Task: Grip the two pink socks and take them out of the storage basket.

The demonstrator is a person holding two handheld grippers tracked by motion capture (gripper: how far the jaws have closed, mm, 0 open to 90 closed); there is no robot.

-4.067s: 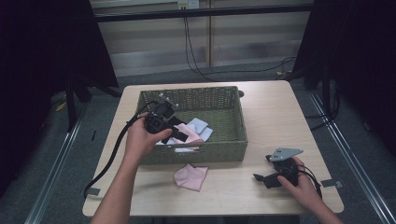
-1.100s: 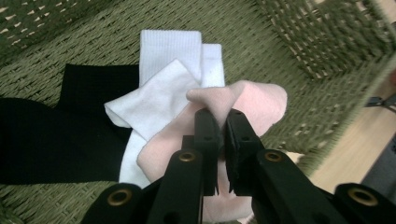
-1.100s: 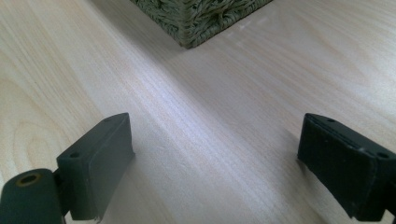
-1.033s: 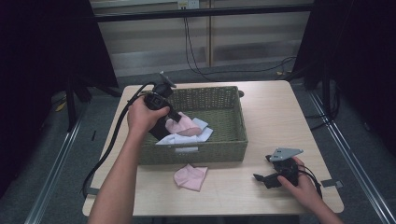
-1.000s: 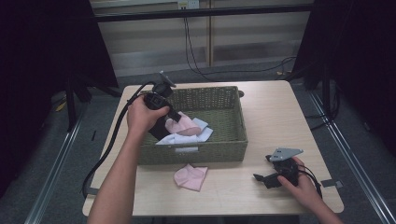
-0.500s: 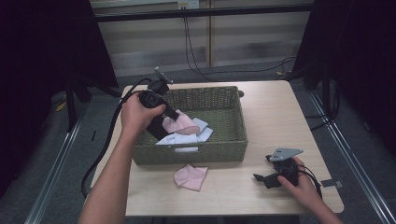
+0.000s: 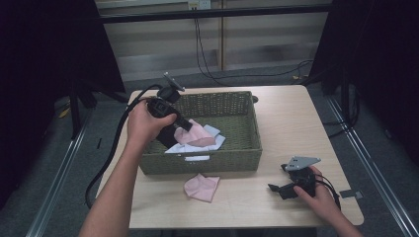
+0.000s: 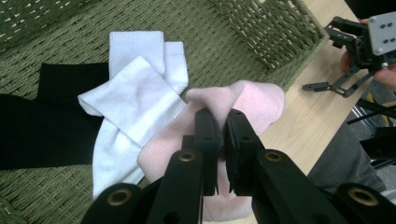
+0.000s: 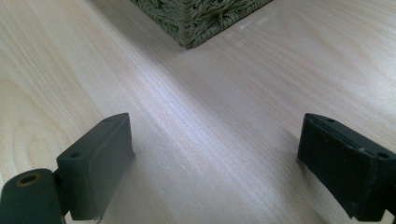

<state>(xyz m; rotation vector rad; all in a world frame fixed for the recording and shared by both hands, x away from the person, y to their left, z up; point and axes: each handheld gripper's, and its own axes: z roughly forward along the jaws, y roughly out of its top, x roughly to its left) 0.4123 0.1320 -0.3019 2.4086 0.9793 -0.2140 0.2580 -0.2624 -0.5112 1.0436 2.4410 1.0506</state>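
Two hand-held grippers are in play over a pale wooden table, seen from above. At the centre of the table sits a green woven basket holding a loose pile of socks.

The left hand-held gripper reaches down into the basket from its ten o'clock corner. Its two black jaws are pressed nearly together, pinching a fold of a pink sock. In the left gripper view the sock bunches up between the jaws, with its toe end hanging free toward the basket's near wall. The sock seems lifted a little, which suggests it is being drawn out of the pile rather than laid down, though I cannot be sure.

Beside the pink sock, at about ten o'clock from it in the left gripper view, lie folded white socks. A black sock lies flat under them at nine o'clock.

A second pink sock lies on the table just outside the basket, at six o'clock from it. It is likely the mate, which would explain why the held one is gripped: to join the pair.

The right hand-held gripper rests low on the table at four o'clock from the basket, well apart from it. Its jaws are spread wide, holding nothing, probably waiting its turn.
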